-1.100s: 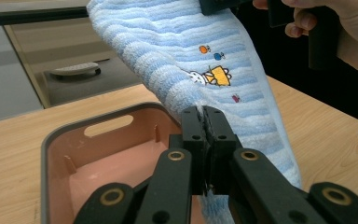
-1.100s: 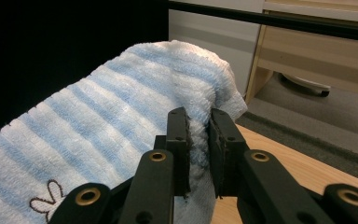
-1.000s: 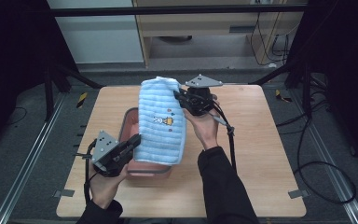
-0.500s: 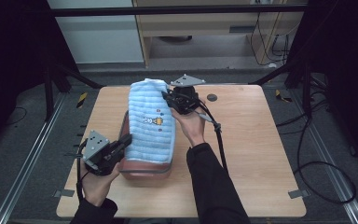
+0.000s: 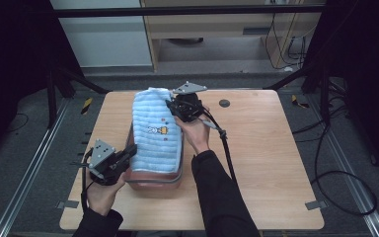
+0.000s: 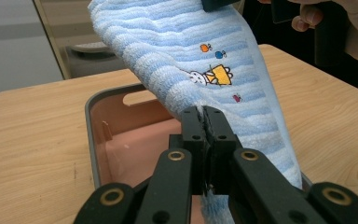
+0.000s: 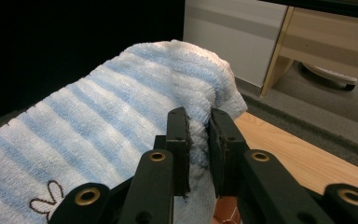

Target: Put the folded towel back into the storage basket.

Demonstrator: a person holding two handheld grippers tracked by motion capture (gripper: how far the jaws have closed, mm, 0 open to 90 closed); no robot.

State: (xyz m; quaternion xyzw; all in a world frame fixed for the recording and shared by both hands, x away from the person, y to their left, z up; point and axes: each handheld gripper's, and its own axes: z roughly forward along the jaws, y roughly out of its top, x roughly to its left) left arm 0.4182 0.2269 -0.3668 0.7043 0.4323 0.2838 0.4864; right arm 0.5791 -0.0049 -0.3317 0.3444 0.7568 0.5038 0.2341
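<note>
Starting at the left of the high view: the left gripper (image 5: 128,154) sits at the near-left corner of the pink rectangular plastic tub with a grey rim (image 5: 150,180), held up by a hand coming in from the bottom edge. Its jaws are pinched tight on the near edge of the light blue and white striped terry towel (image 5: 154,133). In the left gripper view you can see the black jaws nearly meeting with just a thin bit of towel fringe squeezed between them, and some loose fibres poking out below.

The towel is stretched between the two grippers, draped over the tub and slanting up toward the far end. It covers most of the tub, so from above you only get the near wall and a sliver of the left rim. The left gripper view shows the pink floor and a handle cut-out in the far wall. There's a little embroidered cartoon on the towel, too small to make out properly.

Further right, the right gripper (image 5: 173,107) has the far end of the towel, raised above the light wooden table (image 5: 271,158). In the right gripper view its jaws are clamped on a thicker bunched fold, so a gap stays between them. The towel's lower left part is cut off there.
</note>
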